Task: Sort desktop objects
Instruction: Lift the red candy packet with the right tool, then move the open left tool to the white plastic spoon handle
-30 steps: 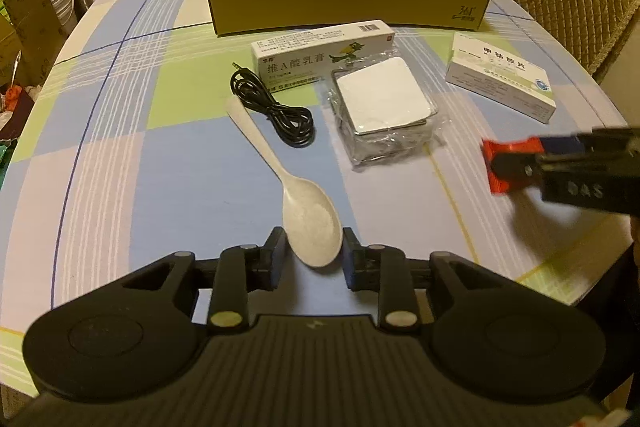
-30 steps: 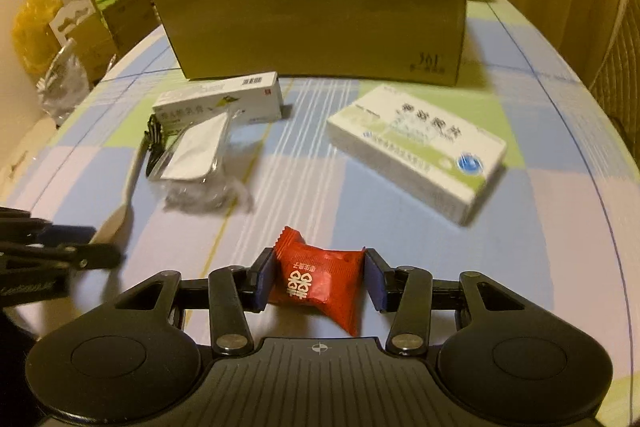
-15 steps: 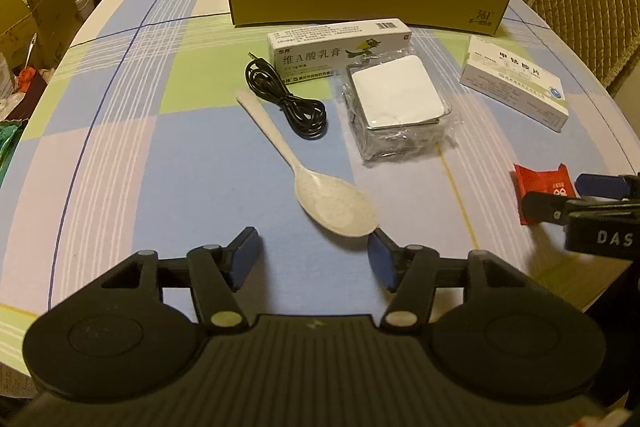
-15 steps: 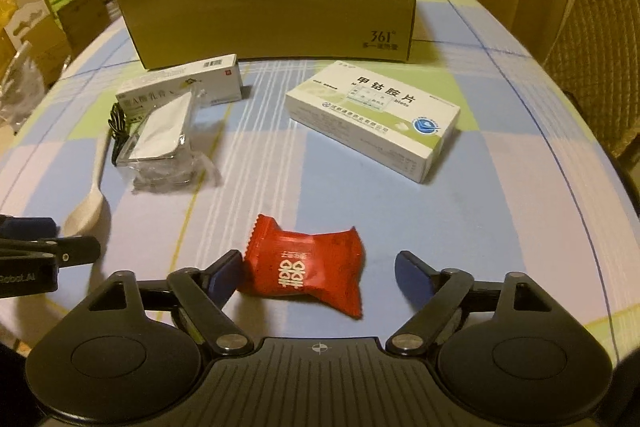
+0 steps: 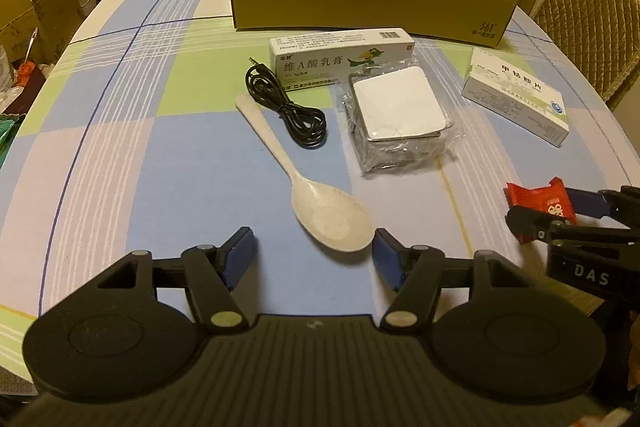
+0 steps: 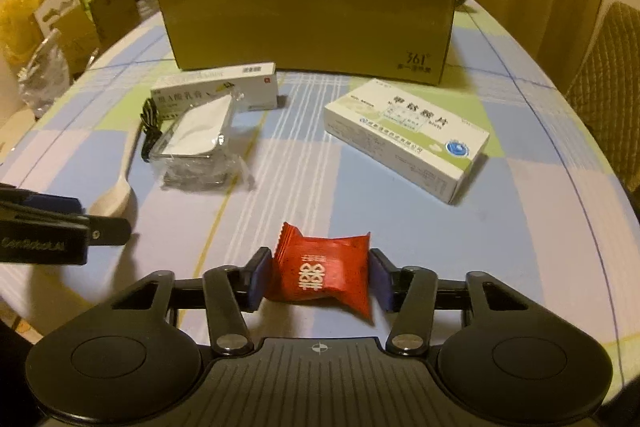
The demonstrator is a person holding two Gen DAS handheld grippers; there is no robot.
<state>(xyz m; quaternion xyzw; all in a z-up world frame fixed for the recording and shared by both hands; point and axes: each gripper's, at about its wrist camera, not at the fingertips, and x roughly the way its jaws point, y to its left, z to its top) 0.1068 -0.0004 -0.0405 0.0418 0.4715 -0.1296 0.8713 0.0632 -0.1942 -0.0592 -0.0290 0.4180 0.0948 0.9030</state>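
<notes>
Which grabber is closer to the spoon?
Left. The left gripper straddles the spoon bowl, jaws opening, not touching. The right gripper is off to the side, closing on the red candy.

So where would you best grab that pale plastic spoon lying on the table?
Grip the pale plastic spoon by its thin straight handle, coming from above with the pads across it. It lies flat, and the broad bowl is wider and rounded, likelier to slip.

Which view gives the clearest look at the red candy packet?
The right wrist view: the red candy packet sits central, whole, between the right gripper, whose jaws are closing on it. The left wrist view shows only part of it at the right edge, behind that gripper's finger.
</notes>
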